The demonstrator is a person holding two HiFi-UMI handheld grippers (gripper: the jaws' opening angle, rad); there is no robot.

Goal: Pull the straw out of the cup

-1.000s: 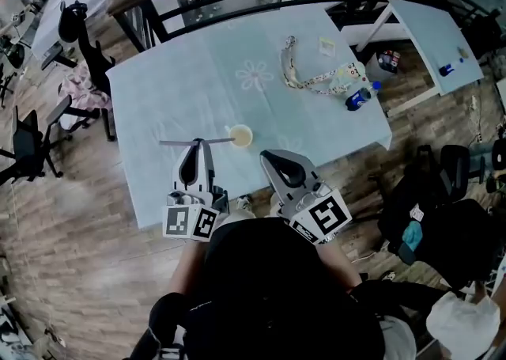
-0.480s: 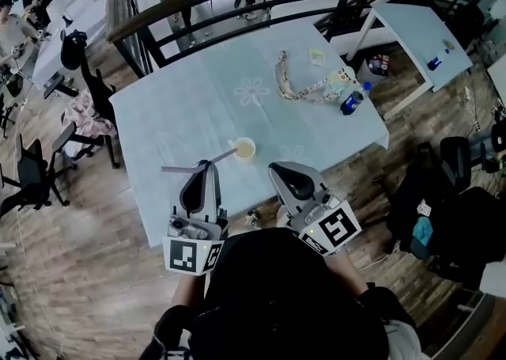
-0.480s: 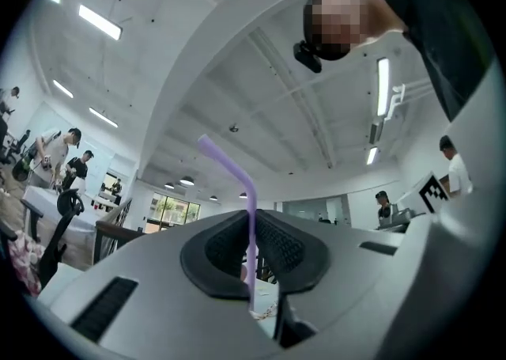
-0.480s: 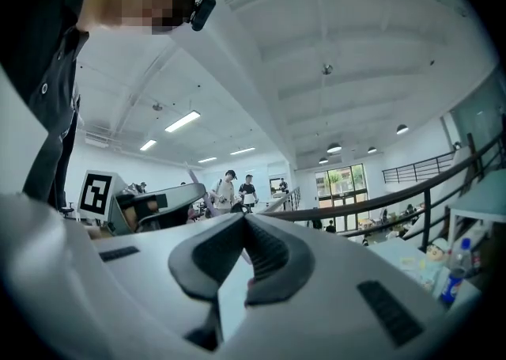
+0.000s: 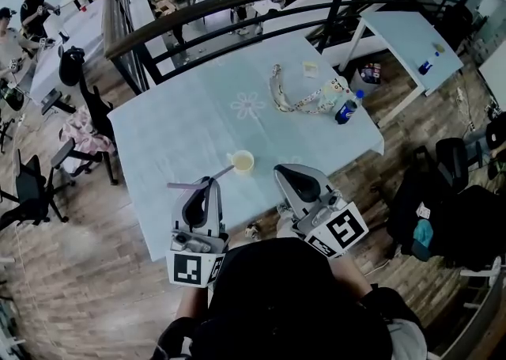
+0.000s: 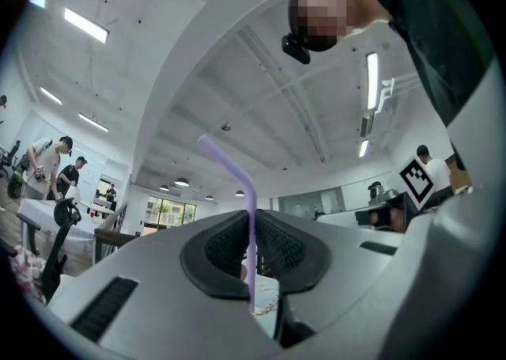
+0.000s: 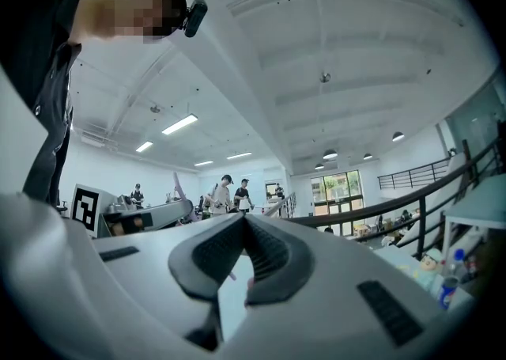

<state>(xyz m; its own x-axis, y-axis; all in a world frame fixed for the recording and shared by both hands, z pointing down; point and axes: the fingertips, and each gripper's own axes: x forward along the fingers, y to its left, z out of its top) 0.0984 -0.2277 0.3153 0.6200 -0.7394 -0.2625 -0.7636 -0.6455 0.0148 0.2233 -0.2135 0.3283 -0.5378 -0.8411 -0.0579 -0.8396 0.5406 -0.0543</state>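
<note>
A pale paper cup (image 5: 241, 162) stands on the light blue table (image 5: 182, 121) near its front edge. My left gripper (image 5: 210, 183) is shut on a purple straw (image 5: 198, 182), which runs across the jaws; its right end lies by the cup's left rim, and I cannot tell if they touch. In the left gripper view the straw (image 6: 237, 172) is clamped upright between the pads of that gripper (image 6: 253, 220), with its top bent to the left. My right gripper (image 5: 285, 171) hangs to the right of the cup, its jaws (image 7: 245, 220) shut on nothing.
A patterned strap (image 5: 296, 97), a blue-labelled bottle (image 5: 345, 109) and a small white card (image 5: 310, 68) lie at the table's far right. A dark curved railing (image 5: 237, 2) runs behind. Office chairs (image 5: 32, 184) stand at left, a second table (image 5: 403, 34) at right.
The left gripper has risen and rolled with the straw, which lay level across the view and now slants up toward the cup. The right gripper also rose a little.
</note>
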